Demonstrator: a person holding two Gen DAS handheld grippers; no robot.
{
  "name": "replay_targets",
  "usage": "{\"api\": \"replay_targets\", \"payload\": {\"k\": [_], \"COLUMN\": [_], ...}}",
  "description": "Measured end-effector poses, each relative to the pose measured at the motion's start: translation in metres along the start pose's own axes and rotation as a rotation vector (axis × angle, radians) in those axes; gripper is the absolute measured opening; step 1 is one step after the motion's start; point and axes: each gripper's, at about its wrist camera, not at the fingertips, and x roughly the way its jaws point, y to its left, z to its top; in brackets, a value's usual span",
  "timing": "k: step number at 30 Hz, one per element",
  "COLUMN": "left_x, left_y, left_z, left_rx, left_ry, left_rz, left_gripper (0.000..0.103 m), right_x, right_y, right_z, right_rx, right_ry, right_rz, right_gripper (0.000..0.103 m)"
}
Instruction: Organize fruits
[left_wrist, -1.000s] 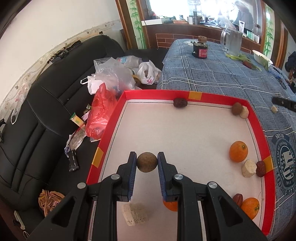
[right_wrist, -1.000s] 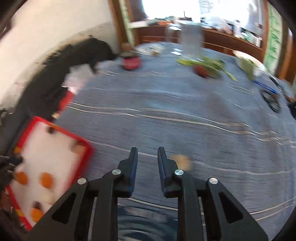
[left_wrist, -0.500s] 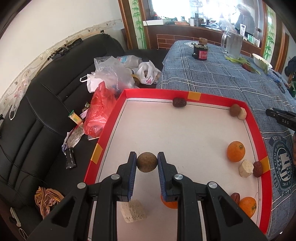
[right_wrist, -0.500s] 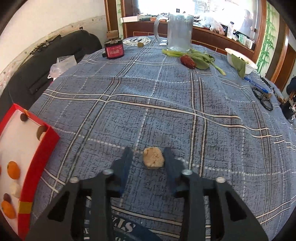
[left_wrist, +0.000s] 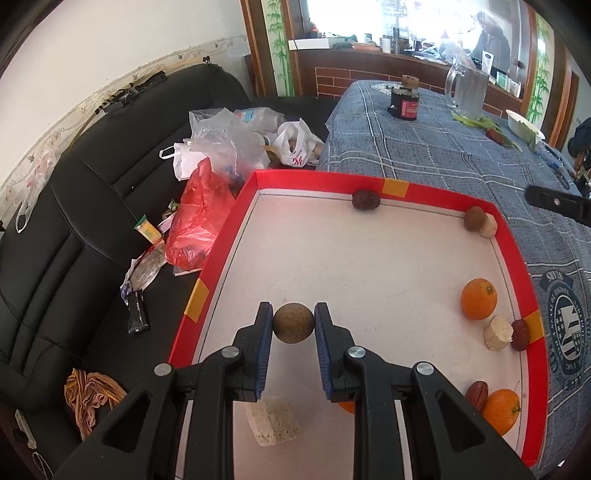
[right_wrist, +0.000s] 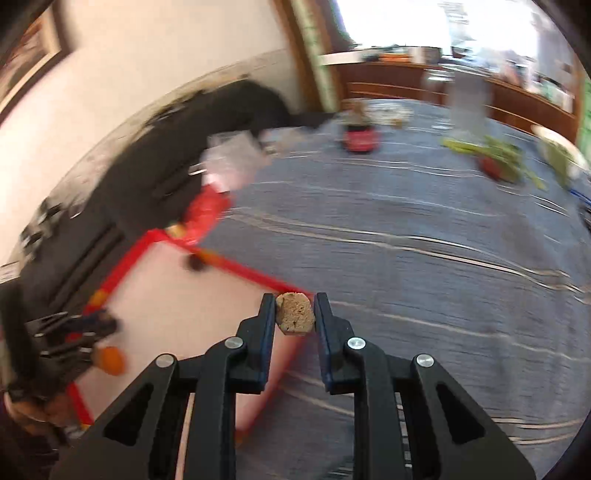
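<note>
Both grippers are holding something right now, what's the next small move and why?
Probably carry the right gripper on over the red tray and lower it: its jaws are shut on the beige chunk, right at the tray's rim, and other chunks already lie inside.

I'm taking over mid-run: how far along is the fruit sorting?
Partly done. The red-rimmed tray already holds oranges, dark dates and pale chunks, loosely scattered rather than grouped. In hand: the left gripper clamps a round brown fruit above the tray; the right gripper carries a pale cube near the tray's corner. Left: placing both, then any grouping.
</note>
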Motion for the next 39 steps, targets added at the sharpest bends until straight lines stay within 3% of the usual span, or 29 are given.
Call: {"api": "replay_targets", "payload": {"k": [4, 11, 14, 16, 20, 24, 27, 31, 39], "left_x": [0.004, 0.006, 0.005, 0.002, -0.010, -0.028, -0.046, -0.068, -0.110], "left_y": [-0.004, -0.005, -0.005, -0.006, -0.006, -0.006, -0.009, -0.016, -0.032], "left_z": [-0.001, 0.003, 0.004, 0.003, 0.000, -0.005, -0.010, -0.019, -0.038], "left_rx": [0.008, 0.017, 0.012, 0.010, -0.009, -0.035, -0.051, -0.045, -0.022], "left_ry": [0.012, 0.016, 0.009, 0.000, -0.035, -0.084, -0.124, -0.167, -0.250], "left_rz": [-0.003, 0.008, 0.031, 0.039, 0.059, 0.084, 0.099, 0.135, 0.180], "left_gripper": [0.022, 0.022, 0.036, 0.053, 0.059, 0.069, 0.080, 0.081, 0.087], "right_x": [0.032, 0.078, 0.077, 0.074, 0.052, 0.018, -0.008, -0.042, -0.100], "right_y": [0.044, 0.060, 0.056, 0.053, 0.052, 0.057, 0.064, 0.071, 0.082], "right_z": [-0.003, -0.013, -0.008, -0.007, -0.007, -0.012, -0.020, -0.036, -0.079], "right_rx": [-0.079, -0.084, -0.061, -0.029, -0.004, 0.029, 0.021, 0.011, -0.029], "right_ry": [0.045, 0.152, 0.163, 0.171, 0.121, 0.053, -0.005, -0.085, -0.233], "right_rz": [0.035, 0.010, -0.008, 0.002, 0.015, 0.035, 0.037, 0.040, -0.021], "right_gripper": [0.023, 0.024, 0.024, 0.024, 0.027, 0.046, 0.051, 0.069, 0.083]}}
